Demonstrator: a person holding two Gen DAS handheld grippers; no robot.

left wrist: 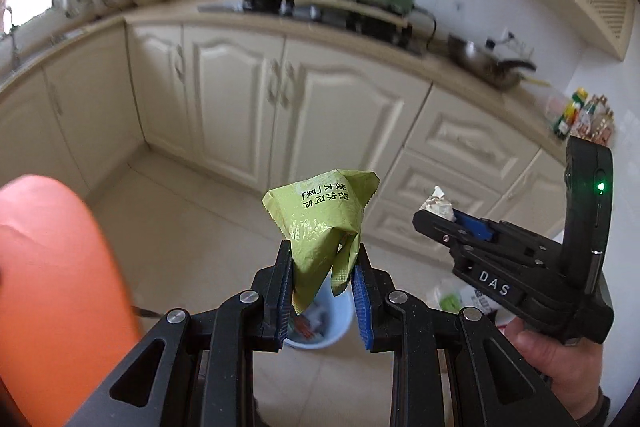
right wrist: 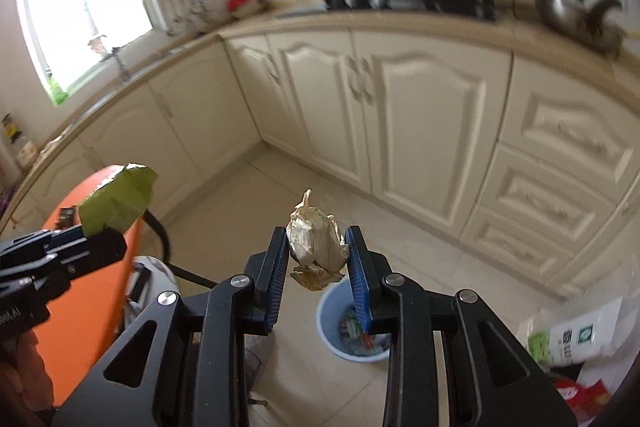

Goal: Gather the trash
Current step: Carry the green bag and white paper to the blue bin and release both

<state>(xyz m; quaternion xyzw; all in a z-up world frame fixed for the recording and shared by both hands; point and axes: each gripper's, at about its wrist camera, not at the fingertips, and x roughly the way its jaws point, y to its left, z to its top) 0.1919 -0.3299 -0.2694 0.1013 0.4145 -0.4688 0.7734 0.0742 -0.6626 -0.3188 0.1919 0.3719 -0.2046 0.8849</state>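
My left gripper (left wrist: 322,255) is shut on a crumpled green wrapper (left wrist: 320,219) with black print, held in the air above a pale blue bin (left wrist: 340,323) on the floor. The bin holds several scraps. My right gripper (right wrist: 318,247) is shut on a crumpled ball of beige paper (right wrist: 316,247), also above the blue bin (right wrist: 328,323). The right gripper (left wrist: 432,215) with its paper ball (left wrist: 438,205) shows at the right of the left wrist view. The left gripper (right wrist: 100,235) with the green wrapper (right wrist: 118,201) shows at the left of the right wrist view.
An orange round table (left wrist: 52,283) stands at the left, with a black chair leg (right wrist: 164,239) beside it. Cream cabinets (left wrist: 248,107) line the back under a counter with a stove (left wrist: 320,7) and a pan (left wrist: 480,63). White and green bags (right wrist: 568,335) lie on the floor right.
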